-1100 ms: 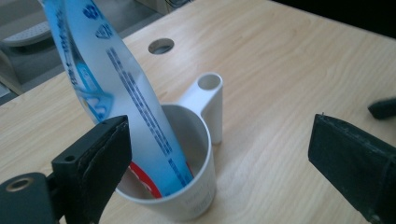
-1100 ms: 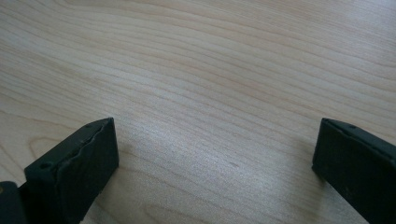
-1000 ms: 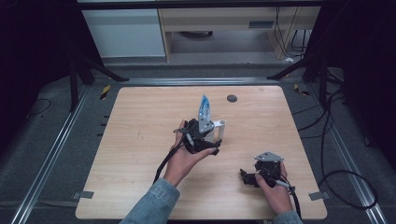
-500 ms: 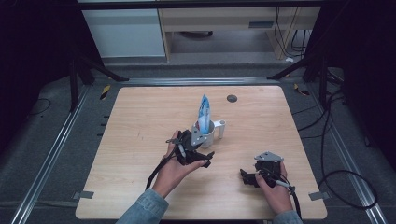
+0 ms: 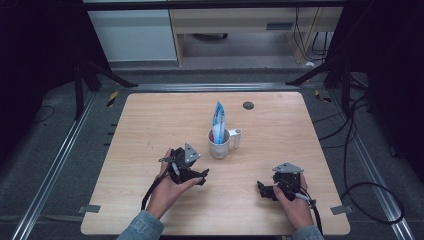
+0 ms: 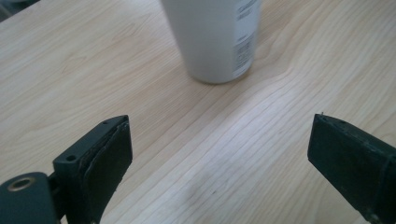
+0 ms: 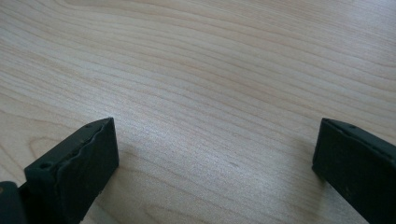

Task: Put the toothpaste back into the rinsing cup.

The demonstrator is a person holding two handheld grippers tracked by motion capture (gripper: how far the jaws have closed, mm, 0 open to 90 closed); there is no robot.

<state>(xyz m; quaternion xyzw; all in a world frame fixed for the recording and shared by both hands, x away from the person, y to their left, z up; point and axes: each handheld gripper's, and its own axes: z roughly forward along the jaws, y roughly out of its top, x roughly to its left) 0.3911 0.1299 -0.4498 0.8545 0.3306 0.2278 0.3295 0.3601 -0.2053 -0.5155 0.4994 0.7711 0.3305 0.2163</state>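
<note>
Mug: white mug (image 5: 219, 143) stands upright near the middle of the counter (image 5: 150, 125), its handle at 3 o'clock; seen up close in the left gripper view (image 6: 212, 39), its base flat on the wood.
Packet: blue and white packet (image 5: 218, 120) stands on end inside the mug, its top rising above the rim.
Progress: judging by how things lie, the packet is seated in the mug and nothing is gripped, so the placing looks done; little appears left but to rest the hands.
Left tongs: left tongs (image 5: 199, 176) lie at about 8 o'clock from the mug, near but apart, jaws spread wide and holding nothing (image 6: 219, 158).
Right tongs: right tongs (image 5: 264, 190) sit at about 4 o'clock from the mug, well apart, jaws released over bare wood (image 7: 215, 158).
Other: small dark disc (image 5: 248, 105) at 1 o'clock, near the far edge.
</note>
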